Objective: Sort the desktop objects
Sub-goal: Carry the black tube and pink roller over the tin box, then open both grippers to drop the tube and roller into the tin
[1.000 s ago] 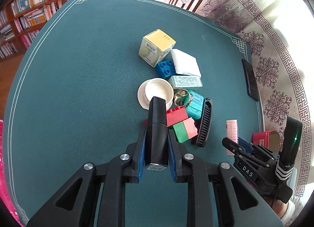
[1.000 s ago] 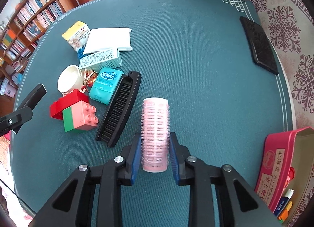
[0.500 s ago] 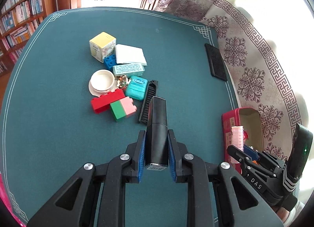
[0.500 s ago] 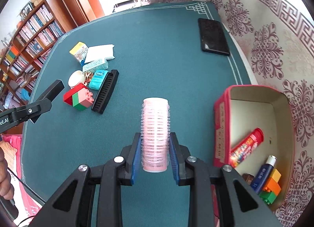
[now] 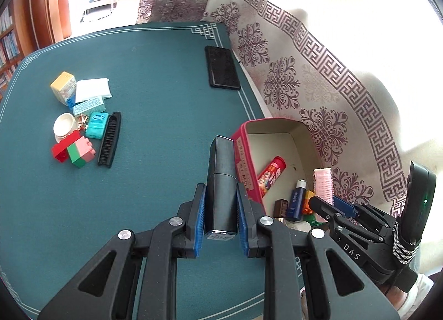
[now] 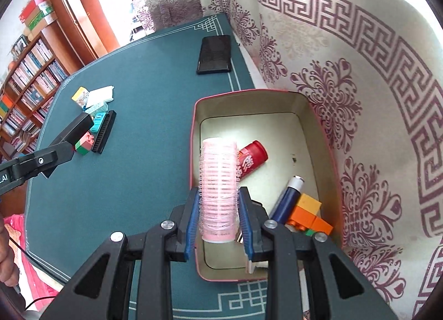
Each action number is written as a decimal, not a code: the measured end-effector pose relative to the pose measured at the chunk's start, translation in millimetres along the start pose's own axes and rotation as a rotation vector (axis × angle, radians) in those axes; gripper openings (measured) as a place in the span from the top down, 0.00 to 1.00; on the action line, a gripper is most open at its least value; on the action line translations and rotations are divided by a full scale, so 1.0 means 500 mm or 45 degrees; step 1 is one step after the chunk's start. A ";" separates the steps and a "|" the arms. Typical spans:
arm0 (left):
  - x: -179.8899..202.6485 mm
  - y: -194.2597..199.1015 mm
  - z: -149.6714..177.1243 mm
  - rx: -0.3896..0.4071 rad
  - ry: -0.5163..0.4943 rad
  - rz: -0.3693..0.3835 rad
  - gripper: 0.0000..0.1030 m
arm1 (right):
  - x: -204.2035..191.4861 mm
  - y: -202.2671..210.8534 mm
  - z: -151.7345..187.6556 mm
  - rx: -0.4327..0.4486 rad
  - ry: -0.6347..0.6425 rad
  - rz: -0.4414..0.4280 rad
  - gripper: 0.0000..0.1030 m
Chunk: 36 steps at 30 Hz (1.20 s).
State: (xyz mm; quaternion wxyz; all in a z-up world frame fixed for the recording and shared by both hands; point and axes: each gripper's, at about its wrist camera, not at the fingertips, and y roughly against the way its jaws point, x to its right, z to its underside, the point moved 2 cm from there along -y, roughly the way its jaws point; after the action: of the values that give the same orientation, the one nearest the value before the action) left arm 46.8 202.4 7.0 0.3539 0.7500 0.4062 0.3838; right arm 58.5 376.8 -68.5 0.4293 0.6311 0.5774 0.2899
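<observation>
My left gripper (image 5: 220, 203) is shut on a black rectangular tube (image 5: 221, 164), held over the green table beside the left wall of the red tin box (image 5: 241, 151). Over that box (image 6: 193, 137), my right gripper (image 6: 218, 209) is shut on a pink hair roller (image 6: 218, 181). Inside the box lie a red tube (image 6: 250, 158), a dark blue bottle (image 6: 286, 198) and orange bricks (image 6: 307, 212). A cluster of loose objects sits at the left: a black comb (image 5: 109, 140), a teal floss case (image 5: 97, 124), red and pink-green bricks (image 5: 74, 151), a white cup (image 5: 65, 124).
A black phone (image 5: 223, 70) lies near the table's far right edge. A yellow-topped carton (image 5: 63, 88) and a white packet (image 5: 92, 88) sit behind the cluster. A patterned curtain (image 6: 360, 70) hangs close behind the box. Bookshelves (image 6: 30, 84) stand far left.
Both grippers swung right, away from the object cluster, carrying the black tube and the pink roller. The right one now hangs over the red box; the left one has reached its left wall.
</observation>
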 end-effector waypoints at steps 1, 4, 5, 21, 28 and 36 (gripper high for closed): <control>0.015 -0.001 0.001 0.001 -0.011 0.004 0.78 | 0.010 0.007 0.002 0.009 -0.003 0.004 0.71; 0.055 -0.001 0.006 0.005 -0.045 0.016 0.78 | 0.037 0.028 0.005 0.043 -0.011 0.013 0.71; 0.066 -0.001 0.007 0.007 -0.054 0.019 0.78 | 0.045 0.034 0.005 0.054 -0.012 0.017 0.71; 0.167 -0.010 0.020 0.010 -0.122 0.042 0.78 | 0.101 0.075 0.020 0.117 0.006 0.022 0.42; 0.203 -0.028 0.019 -0.008 -0.157 0.062 0.78 | 0.119 0.079 0.035 0.107 -0.004 0.025 0.42; 0.227 -0.050 0.017 -0.083 -0.139 0.119 0.74 | 0.134 0.082 0.041 0.106 -0.024 0.033 0.42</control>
State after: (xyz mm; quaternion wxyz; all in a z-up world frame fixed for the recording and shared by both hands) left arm 88.3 311.2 14.9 0.3815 0.7760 0.3382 0.3713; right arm 107.1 439.6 -50.6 0.4043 0.6585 0.5767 0.2652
